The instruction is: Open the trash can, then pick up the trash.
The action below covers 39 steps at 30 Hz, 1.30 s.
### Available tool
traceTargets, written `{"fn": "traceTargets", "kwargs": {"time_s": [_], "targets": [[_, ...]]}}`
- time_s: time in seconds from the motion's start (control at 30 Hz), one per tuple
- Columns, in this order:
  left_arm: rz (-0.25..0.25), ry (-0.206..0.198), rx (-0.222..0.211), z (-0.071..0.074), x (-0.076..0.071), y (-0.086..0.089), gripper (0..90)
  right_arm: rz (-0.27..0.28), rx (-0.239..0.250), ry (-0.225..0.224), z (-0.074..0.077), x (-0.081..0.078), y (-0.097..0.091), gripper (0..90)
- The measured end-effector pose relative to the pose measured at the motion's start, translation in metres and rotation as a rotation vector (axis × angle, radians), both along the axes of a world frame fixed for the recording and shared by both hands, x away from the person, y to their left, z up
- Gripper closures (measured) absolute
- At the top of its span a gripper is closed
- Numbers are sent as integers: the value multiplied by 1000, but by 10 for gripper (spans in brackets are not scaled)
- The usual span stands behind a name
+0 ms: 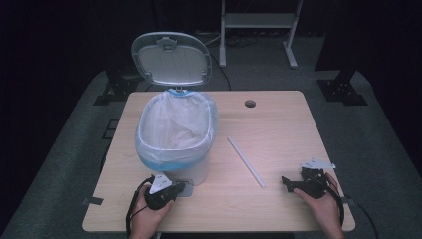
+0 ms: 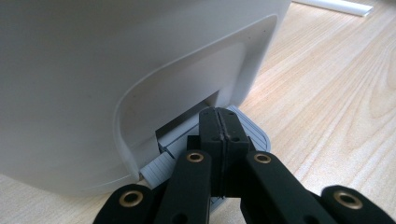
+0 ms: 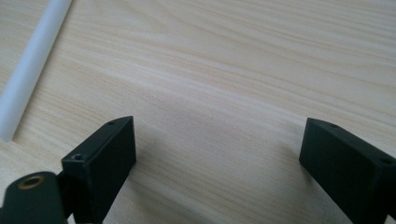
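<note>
White plastic pedal bin [image 1: 175, 144] at worktop [image 1: 278, 124] left, lid up, bag-lined; light, would slide if shoved. Left tongs [image 2: 218, 122] clenched, empty, tips on grey pedal [image 2: 254, 133]. Thin white strip [image 1: 246, 161] mid-worktop: light, stiff, slippery; pinch across middle. Right tongs [image 3: 217, 154] released, empty.

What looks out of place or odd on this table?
A pedal bin stands on the table with its lid up, because the shut left claw presses its pedal. A white stick lies loose, slanted.
</note>
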<state>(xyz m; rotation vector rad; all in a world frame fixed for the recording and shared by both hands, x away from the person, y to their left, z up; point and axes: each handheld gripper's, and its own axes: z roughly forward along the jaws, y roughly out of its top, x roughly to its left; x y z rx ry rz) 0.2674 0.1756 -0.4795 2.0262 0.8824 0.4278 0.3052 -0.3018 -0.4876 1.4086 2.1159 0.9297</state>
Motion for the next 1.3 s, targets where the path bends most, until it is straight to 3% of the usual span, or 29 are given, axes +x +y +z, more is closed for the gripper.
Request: {"fn": "traceTargets", "kwargs": {"time_s": [0.3,0.63,0.77,1.3], "targets": [[2,20,-23,0,1,2,896,-14,0,-2,0,1,0,100],[0,22,-29,0,2,2,894,-24,0,10,3,0,-2,188],[-1,24,-32,0,2,2,893,-32,41,29,6,0,-4,213],[-2,32,-41,-1,3,3,892,31,48,-22,23,1,21,222]]}}
